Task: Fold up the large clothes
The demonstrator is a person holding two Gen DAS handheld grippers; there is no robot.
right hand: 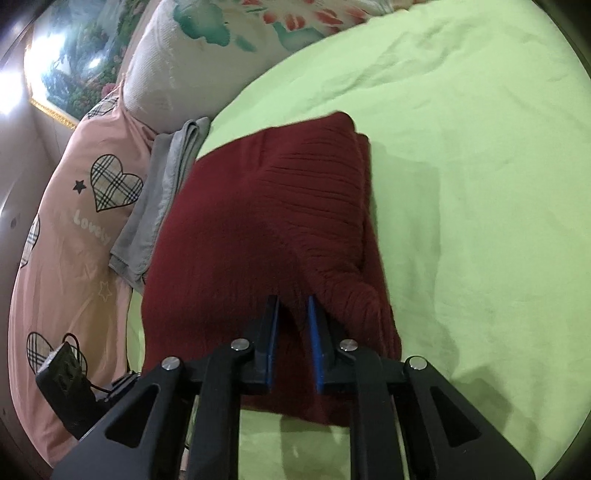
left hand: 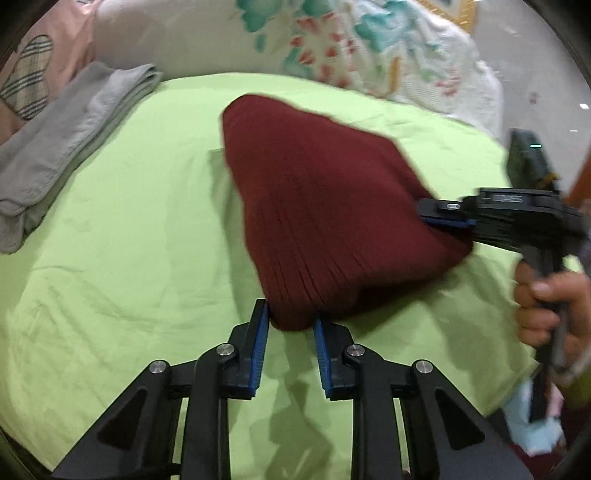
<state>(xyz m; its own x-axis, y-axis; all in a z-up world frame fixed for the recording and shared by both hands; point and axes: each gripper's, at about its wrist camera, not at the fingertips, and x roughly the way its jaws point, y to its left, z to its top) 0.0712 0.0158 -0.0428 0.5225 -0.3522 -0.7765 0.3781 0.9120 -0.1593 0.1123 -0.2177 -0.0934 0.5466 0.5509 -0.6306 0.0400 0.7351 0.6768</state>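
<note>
Black linkage arms fill the bottom of the left wrist view, and the left claw at their tips has its blue pads pinching a near corner of the maroon sweater, so it is clenched on the knit. From the right side of that view the right claw comes in level and bites the sweater's right corner, with a bare hand wrapped around its handle. In the right wrist view the same claw has a bunched fold of the ribbed knit caught between its pads, clenched as well. Held at these two corners, the sweater is partly folded and blurred; its far part appears to lie on the green sheet of the bed, while the near edge is raised off it, casting a shadow beneath. A folded grey cloth lies at the sheet's far left edge, well apart from the sweater in the left view. Behind it sit a pink pillow printed with plaid hearts and a white floral pillow. A framed picture hangs on the wall beyond.
</note>
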